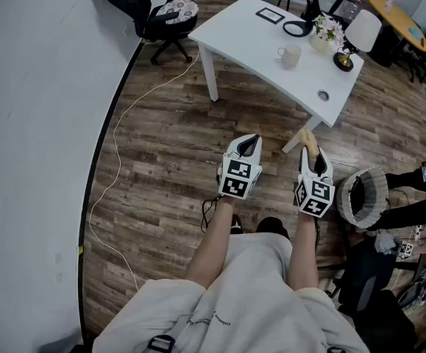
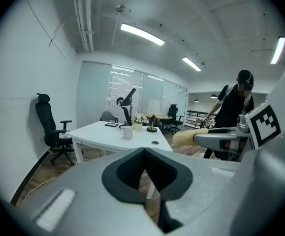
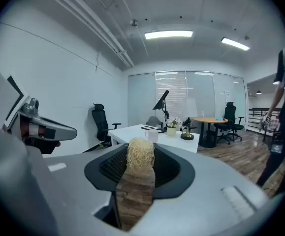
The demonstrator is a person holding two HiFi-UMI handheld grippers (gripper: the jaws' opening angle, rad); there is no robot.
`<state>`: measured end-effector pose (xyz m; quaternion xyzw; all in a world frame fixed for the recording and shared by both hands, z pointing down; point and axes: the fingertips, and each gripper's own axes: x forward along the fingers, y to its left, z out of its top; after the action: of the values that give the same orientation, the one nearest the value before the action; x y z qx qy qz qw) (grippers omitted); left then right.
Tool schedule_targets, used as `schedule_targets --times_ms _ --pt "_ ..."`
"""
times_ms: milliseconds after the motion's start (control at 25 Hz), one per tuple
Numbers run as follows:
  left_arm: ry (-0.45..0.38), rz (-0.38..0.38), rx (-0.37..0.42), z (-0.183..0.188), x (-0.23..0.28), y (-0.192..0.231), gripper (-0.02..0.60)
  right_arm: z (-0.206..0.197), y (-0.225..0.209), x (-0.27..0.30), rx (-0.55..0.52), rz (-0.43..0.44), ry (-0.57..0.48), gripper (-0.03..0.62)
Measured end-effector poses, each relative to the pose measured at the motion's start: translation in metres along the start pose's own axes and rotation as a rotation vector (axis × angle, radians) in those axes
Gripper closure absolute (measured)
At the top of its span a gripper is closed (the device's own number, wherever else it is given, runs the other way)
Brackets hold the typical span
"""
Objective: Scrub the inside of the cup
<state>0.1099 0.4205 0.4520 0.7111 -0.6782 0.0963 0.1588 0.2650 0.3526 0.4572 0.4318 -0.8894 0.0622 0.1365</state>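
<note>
We hold the pale fibrous scrubber clamped in the right hand-held gripper; the left hand-held gripper is closed, empty. The white ceramic cup stands upright on the white counter, well ahead of both.

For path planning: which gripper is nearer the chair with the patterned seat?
Left. The left gripper sits below-right of the chair; the right gripper, farther right.
</note>
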Motion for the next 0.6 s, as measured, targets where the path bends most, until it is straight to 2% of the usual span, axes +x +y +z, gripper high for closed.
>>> schedule_targets --times_ms 200,440,520,600 --pt "0.001 -0.009 -0.020 0.000 0.011 0.013 0.580 0.004 0.006 0.015 -0.003 0.004 0.005 0.433" --pt "0.019 -0.057 -0.067 -0.007 0.031 0.017 0.580 -0.004 0.010 0.042 -0.049 0.036 0.044 0.433" --pt "0.044 -0.046 -0.062 -0.009 0.040 0.024 0.580 -0.005 0.007 0.056 -0.063 0.045 0.058 0.430" --pt "0.055 -0.026 -0.074 -0.007 0.050 0.034 0.580 -0.001 0.003 0.070 -0.125 0.048 0.077 0.427"
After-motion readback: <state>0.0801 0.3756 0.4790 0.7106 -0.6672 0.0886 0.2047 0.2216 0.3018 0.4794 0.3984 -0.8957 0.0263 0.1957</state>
